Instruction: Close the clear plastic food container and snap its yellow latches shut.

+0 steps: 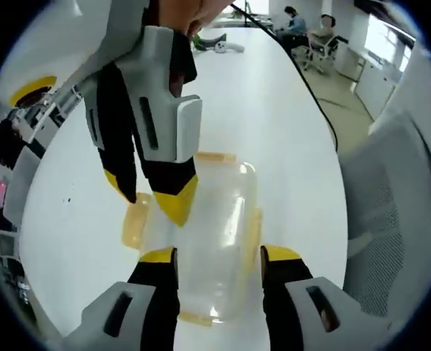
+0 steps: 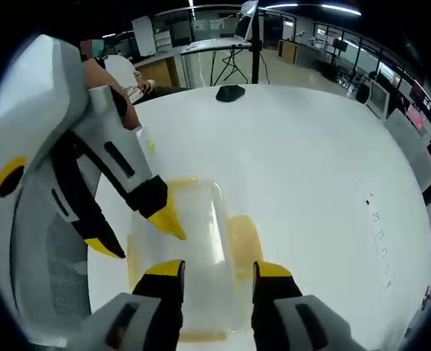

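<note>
Clear rectangular plastic food container (image 1: 214,241) with yellow latches (image 1: 134,221) rests on white table (image 1: 274,131); left gripper (image 1: 219,257) and right gripper (image 2: 219,270) hover released above its lid

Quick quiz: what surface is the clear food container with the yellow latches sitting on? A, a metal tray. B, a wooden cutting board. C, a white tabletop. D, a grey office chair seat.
C: the clear food container rests directly on the plain white tabletop, which spreads out around it on all sides in the left gripper view and likewise in the right gripper view.
</note>
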A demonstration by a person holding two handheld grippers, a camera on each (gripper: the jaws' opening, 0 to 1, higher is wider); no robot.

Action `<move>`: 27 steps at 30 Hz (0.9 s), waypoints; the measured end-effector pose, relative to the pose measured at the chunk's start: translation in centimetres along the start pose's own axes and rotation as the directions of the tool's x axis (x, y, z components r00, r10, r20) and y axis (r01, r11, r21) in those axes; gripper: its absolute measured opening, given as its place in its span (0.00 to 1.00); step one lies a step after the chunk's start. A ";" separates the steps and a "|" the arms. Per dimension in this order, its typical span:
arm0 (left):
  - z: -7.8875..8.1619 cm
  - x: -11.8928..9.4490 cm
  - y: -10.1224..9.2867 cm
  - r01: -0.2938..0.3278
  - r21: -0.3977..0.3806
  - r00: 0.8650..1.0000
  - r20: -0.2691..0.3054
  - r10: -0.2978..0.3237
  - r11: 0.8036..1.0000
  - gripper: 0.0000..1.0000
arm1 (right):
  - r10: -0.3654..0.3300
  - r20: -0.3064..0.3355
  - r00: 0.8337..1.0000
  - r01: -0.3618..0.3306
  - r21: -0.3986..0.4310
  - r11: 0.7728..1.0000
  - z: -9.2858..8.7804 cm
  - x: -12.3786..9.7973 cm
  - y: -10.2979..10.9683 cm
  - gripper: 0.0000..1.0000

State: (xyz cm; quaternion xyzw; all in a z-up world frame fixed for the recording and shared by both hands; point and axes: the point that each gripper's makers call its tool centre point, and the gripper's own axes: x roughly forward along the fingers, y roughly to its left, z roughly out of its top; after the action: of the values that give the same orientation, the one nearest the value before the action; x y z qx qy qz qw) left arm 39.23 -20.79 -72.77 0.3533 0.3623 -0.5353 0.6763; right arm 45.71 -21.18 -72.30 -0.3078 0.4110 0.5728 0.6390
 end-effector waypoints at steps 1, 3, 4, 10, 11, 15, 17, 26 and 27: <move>0.0 0.1 -0.1 -0.005 0.000 1.000 0.001 0.005 1.000 0.42 | 0.003 0.000 1.000 -0.003 0.003 1.000 0.0 0.1 -0.1 0.35; 0.1 0.1 -0.1 -0.013 -0.001 1.000 0.012 0.013 1.000 0.44 | 0.008 -0.001 1.000 -0.008 0.003 1.000 0.0 0.3 -0.1 0.36; 0.2 0.2 -0.2 -0.011 -0.017 1.000 0.019 0.011 1.000 0.45 | 0.010 -0.003 1.000 -0.010 0.004 1.000 0.0 0.4 -0.1 0.36; 0.2 0.3 0.0 -0.034 -0.011 0.999 0.029 0.035 0.999 0.45 | 0.029 -0.007 1.000 -0.029 0.012 1.000 0.1 0.9 0.0 0.37; 0.2 0.3 0.0 -0.035 -0.014 0.999 0.033 0.036 0.999 0.45 | 0.030 -0.006 1.000 -0.030 0.012 0.999 0.1 0.9 0.0 0.37; 0.2 0.5 -0.2 -0.050 -0.017 0.998 0.042 0.051 0.999 0.46 | 0.043 -0.015 0.999 -0.043 0.025 0.999 0.0 1.1 -0.1 0.37; 0.2 0.5 -0.2 -0.059 -0.014 0.997 0.044 0.060 0.998 0.47 | 0.054 -0.012 0.998 -0.053 0.036 0.998 -0.1 1.2 0.0 0.37; 0.2 0.6 -0.4 -0.089 -0.004 0.995 0.054 0.089 0.996 0.49 | 0.087 0.008 0.996 -0.088 0.098 0.991 -0.4 1.2 0.0 0.37; 0.2 0.6 -0.3 -0.092 -0.001 0.994 0.054 0.092 0.996 0.48 | 0.089 0.010 0.996 -0.089 0.103 0.991 -0.4 1.3 0.0 0.37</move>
State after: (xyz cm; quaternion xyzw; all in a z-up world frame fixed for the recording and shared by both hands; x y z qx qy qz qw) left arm 39.02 -21.31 -73.27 0.3553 0.3270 -0.5133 0.7095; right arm 45.69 -20.93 -73.59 -0.2539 0.4519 0.5794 0.6290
